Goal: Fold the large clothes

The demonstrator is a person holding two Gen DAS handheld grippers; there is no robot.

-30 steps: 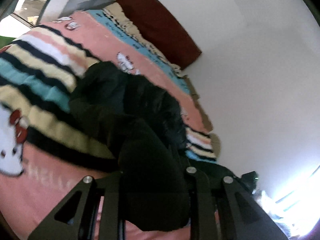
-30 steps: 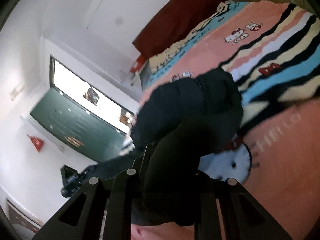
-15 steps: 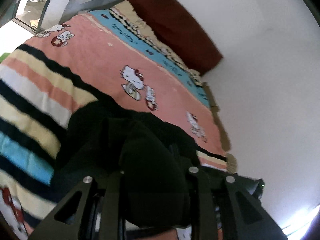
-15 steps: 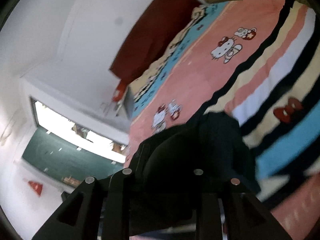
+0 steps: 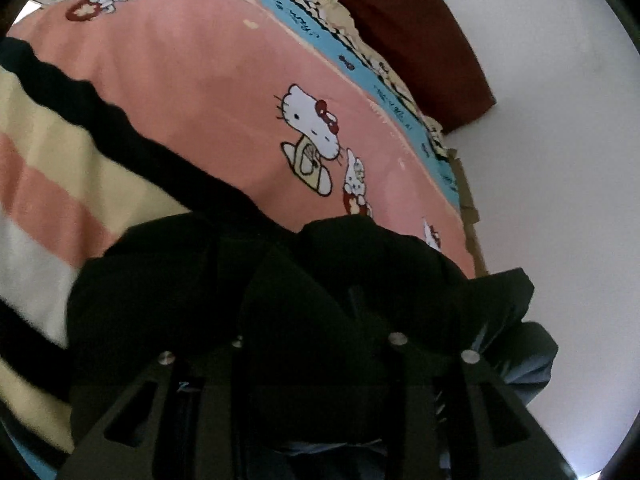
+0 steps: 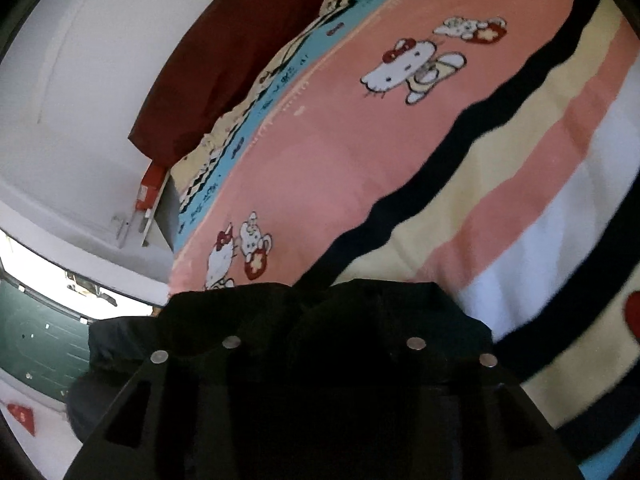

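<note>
A large black garment lies bunched on the pink cartoon-cat blanket of a bed. In the left wrist view the cloth humps up between the fingers of my left gripper, whose jaws are opening; the fingertips are buried in the fabric. In the right wrist view the same black garment covers the fingertips of my right gripper, and its jaws are opening with cloth still between them. Both grippers point down at the blanket, low over it.
A dark red headboard runs along the far end of the bed against a white wall. The striped part of the blanket spreads to one side. A red box and a bright window are beyond the bed's edge.
Both grippers have carried the black garment forward over the bed and lower, toward the headboard end. The fingers of each stand a little wider apart than before.
</note>
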